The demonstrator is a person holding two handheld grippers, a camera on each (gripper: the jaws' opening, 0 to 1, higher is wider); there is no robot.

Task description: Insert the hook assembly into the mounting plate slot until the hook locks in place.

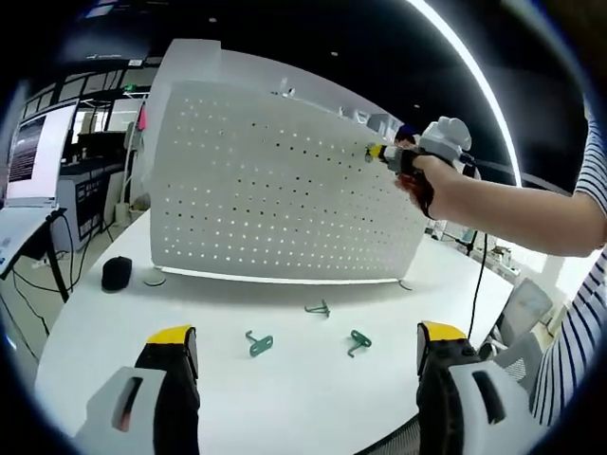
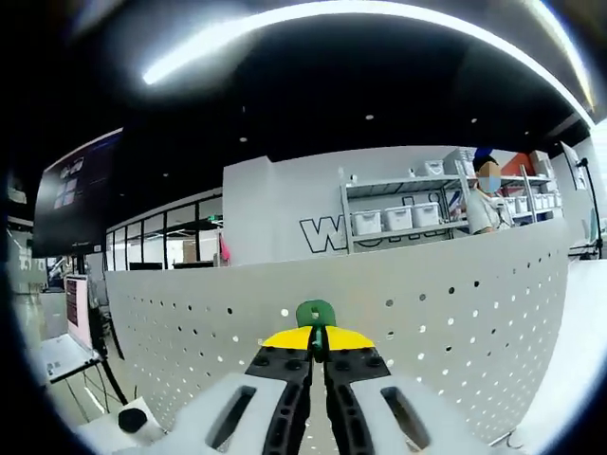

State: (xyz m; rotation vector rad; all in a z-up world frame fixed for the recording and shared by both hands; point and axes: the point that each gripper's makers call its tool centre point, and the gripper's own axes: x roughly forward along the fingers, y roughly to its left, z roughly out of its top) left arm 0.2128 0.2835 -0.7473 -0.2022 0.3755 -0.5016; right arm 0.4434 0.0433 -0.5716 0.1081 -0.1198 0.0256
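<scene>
In the left gripper view, three green hooks (image 1: 260, 343) are seen lying on the counter (image 1: 114, 341) before the perforated mounting plate (image 1: 275, 190), beyond the left tool (image 1: 308, 353), held wide. At the plate's upper right edge, the right tool (image 2: 318, 349) is clamped on a green hook (image 2: 316, 314).

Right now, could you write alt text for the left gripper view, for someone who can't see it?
A person's hand holds the right gripper against the upper right of a white perforated panel standing on a white table. Three green hooks lie on the table, beyond the left gripper's open, yellow-tipped jaws.
</scene>
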